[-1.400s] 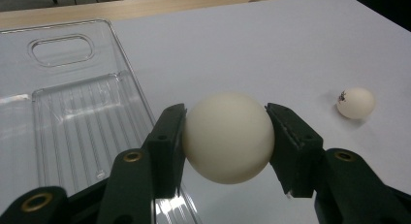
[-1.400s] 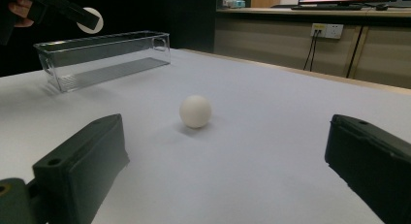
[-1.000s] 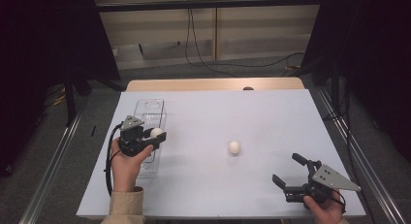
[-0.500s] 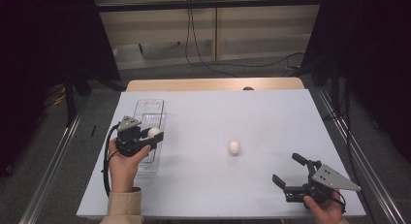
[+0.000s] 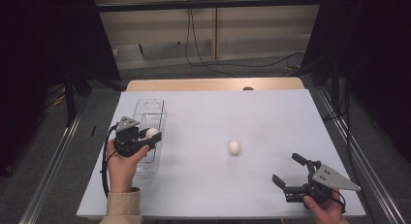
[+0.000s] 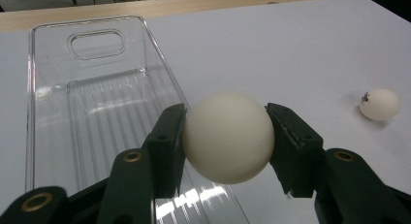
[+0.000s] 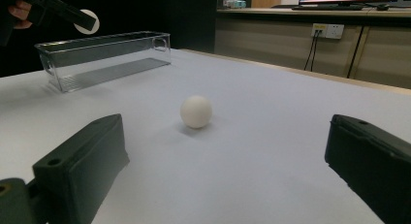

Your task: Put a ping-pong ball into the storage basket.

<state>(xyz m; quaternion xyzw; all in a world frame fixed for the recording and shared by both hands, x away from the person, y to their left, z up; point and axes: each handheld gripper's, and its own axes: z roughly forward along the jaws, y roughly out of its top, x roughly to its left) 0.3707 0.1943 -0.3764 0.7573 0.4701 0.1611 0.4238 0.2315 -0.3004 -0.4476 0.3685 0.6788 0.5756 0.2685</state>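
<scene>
A white table point(image 5: 203, 112) takes up most of the high view, with a strip of bare wood along its far edge. On its left part lies a clear plastic tray point(image 5: 154, 110), long and narrow, with ribbed floor and a handle slot cut in its far end; in the left gripper view its ribs and slot show plainly point(image 6: 97, 42).

The left gripper point(image 5: 151, 136) hangs over the near right part of that tray, held up in the person's left hand point(image 5: 121, 161). Its jaws pinch a white ball point(image 6: 228, 136) between the pads, one pad on each side, and the ball sits above the tray's right wall rather than inside it.

The right gripper point(image 5: 290, 174) rests low at the near right corner of the table, its jaws spread wide with nothing between them, pointing toward the table's middle.

A second white ball point(image 5: 234, 147) lies loose on the table's middle, well apart from both grippers and from the tray. In the right gripper view it lies straight ahead between the two open jaws, farther off point(image 7: 196, 111).
</scene>
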